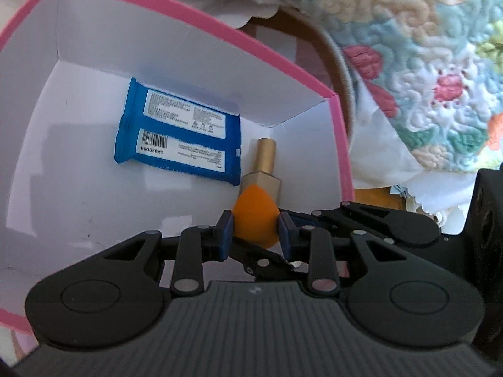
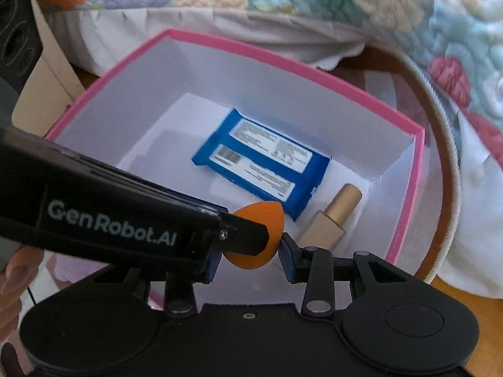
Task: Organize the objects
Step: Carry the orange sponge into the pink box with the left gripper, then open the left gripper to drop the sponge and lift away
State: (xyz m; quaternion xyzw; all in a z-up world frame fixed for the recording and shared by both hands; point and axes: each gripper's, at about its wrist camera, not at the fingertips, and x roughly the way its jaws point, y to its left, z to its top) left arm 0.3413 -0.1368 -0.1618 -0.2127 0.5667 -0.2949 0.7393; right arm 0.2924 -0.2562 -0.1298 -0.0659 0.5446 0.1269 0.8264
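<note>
1. Left gripper (image 1: 256, 232): blue pads pressed onto both sides of the orange makeup sponge (image 1: 254, 216), pinching it firmly.
2. Sponge held above the floor of the pink box (image 1: 341, 144), inside its walls, near the box's right-hand wall as seen from the left wrist, its pointed end aimed into the box.
3. Right gripper (image 2: 251, 262): jaws standing partly apart, just over the box's near edge, with the sponge showing between them. One pad hidden behind the left gripper's body, so cannot tell whether they press on the sponge or merely flank it.
4. On the box floor: blue wipes pack (image 1: 179, 132) lying flat, printed label side up, about in the middle.
5. Just beside the pack, toward the box's right-hand wall: gold-capped bottle (image 1: 265, 163) lying on its side, cap pointing at the far corner.
6. Outside the box, behind and to its right: floral quilt (image 1: 424, 62), bunched up.
</note>
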